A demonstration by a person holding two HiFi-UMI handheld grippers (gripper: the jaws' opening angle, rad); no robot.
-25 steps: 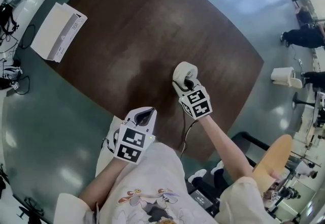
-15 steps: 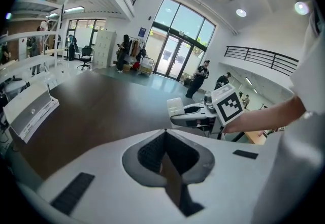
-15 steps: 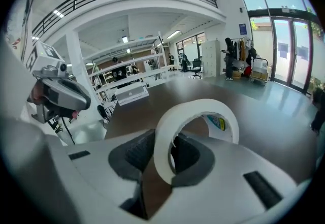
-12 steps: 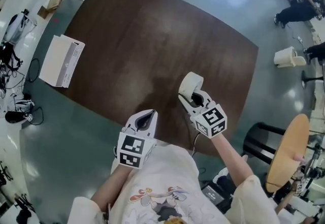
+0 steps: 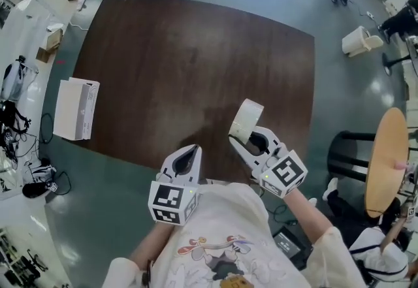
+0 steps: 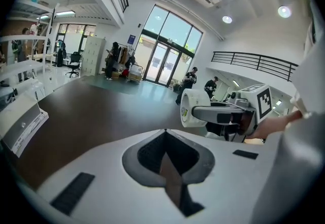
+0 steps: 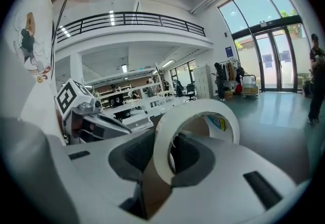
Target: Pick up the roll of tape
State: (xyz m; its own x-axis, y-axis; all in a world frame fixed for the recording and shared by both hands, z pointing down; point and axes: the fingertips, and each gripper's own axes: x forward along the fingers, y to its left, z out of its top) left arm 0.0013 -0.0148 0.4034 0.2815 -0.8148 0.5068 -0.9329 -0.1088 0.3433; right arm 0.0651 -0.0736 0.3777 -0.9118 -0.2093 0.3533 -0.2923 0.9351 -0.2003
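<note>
The roll of tape [image 5: 247, 120] is a white ring with a brown core, held clear above the near edge of the dark wooden table [image 5: 183, 51]. My right gripper [image 5: 239, 134] is shut on its wall, one jaw passing through the hole. In the right gripper view the roll [image 7: 161, 149] stands upright between the jaws. My left gripper [image 5: 187, 153] hovers to the left of it, shut and holding nothing; in its own view the jaw tips [image 6: 165, 131] meet, and the roll [image 6: 195, 108] and right gripper [image 6: 223, 114] show ahead to the right.
A white box [image 5: 75, 110] lies at the table's left edge. A round wooden stool [image 5: 385, 156] stands on the right, a white bin [image 5: 358, 38] farther off. People stand at the far top right. Cables and gear lie on the floor at left.
The right gripper has risen with the tape roll, lifting it off the table and toward the person. The left gripper has risen a little too.
</note>
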